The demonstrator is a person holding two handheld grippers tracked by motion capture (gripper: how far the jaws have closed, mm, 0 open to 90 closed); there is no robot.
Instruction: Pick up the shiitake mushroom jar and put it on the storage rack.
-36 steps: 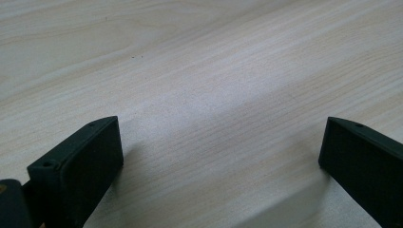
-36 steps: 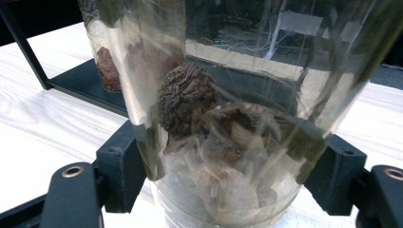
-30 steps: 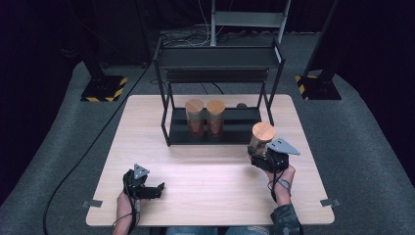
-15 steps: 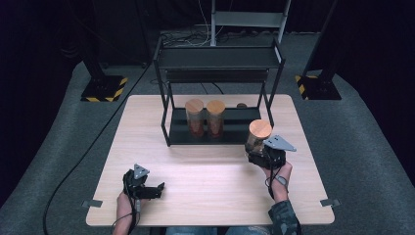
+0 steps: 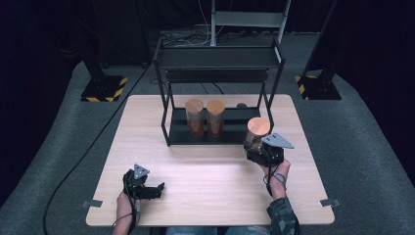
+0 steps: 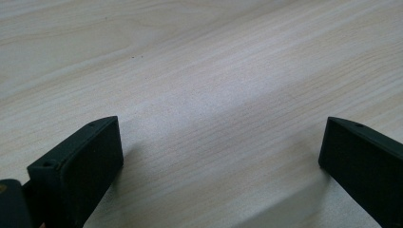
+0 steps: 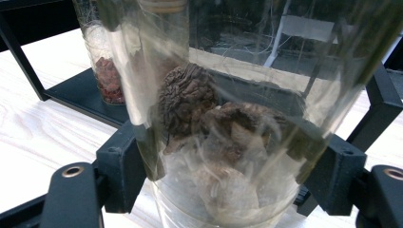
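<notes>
Glass jar [image 7: 223, 142] sits clenched in my right claw [image 5: 258, 149] just before the black shelf [image 5: 230, 132], left claw [image 5: 142, 183] idle and released, so next I must slide it in beside the two jars [image 5: 205, 117].

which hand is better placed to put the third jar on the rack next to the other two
Right. The right gripper is shut on the jar, just off the rack's right front corner. The left gripper is open and empty, low near the table's front edge.
</notes>
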